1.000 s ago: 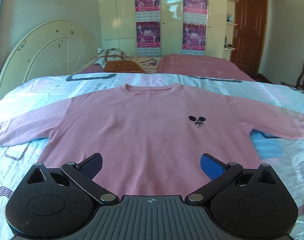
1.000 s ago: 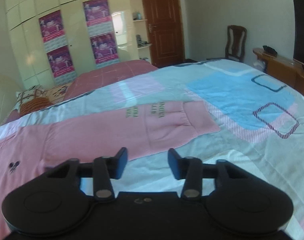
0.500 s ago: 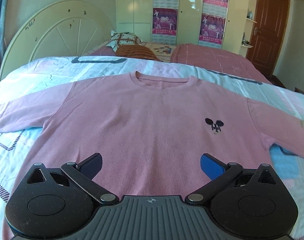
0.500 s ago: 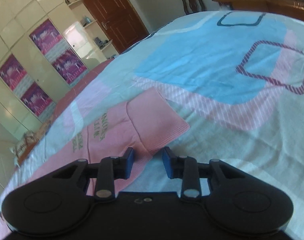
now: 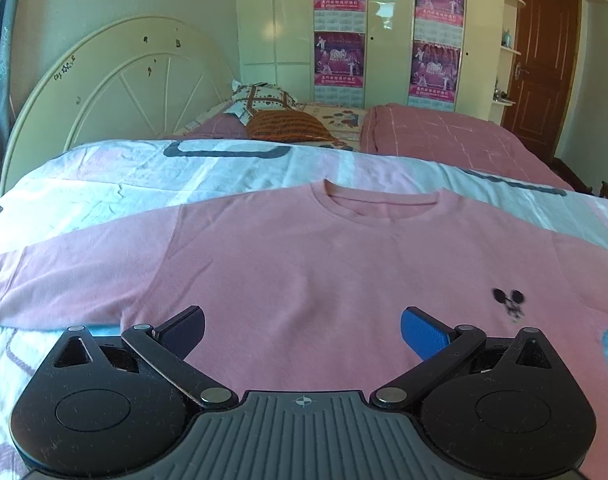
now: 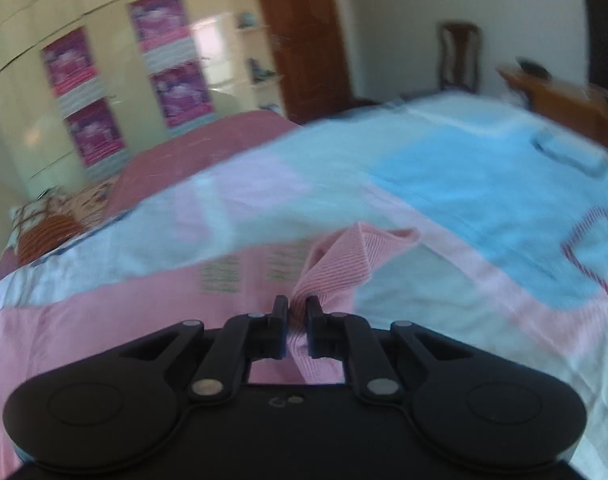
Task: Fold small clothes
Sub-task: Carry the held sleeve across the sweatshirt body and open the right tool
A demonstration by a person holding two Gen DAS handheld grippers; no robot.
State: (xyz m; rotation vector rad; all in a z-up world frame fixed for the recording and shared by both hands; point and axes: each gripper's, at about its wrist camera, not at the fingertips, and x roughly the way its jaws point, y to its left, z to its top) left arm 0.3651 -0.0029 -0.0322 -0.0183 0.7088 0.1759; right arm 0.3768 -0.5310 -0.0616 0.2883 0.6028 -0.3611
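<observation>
My right gripper jaws are closing on the soft pink sweatshirt's limp cuff; my left gripper hovers released.

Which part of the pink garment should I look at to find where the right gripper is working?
Start at the bed's blue-and-pink quilt, then follow the pink sweatshirt spread across it out along its sleeve with the printed lettering. The ribbed cuff at that sleeve's end is bunched up off the quilt, with the right gripper closing on it.
</observation>
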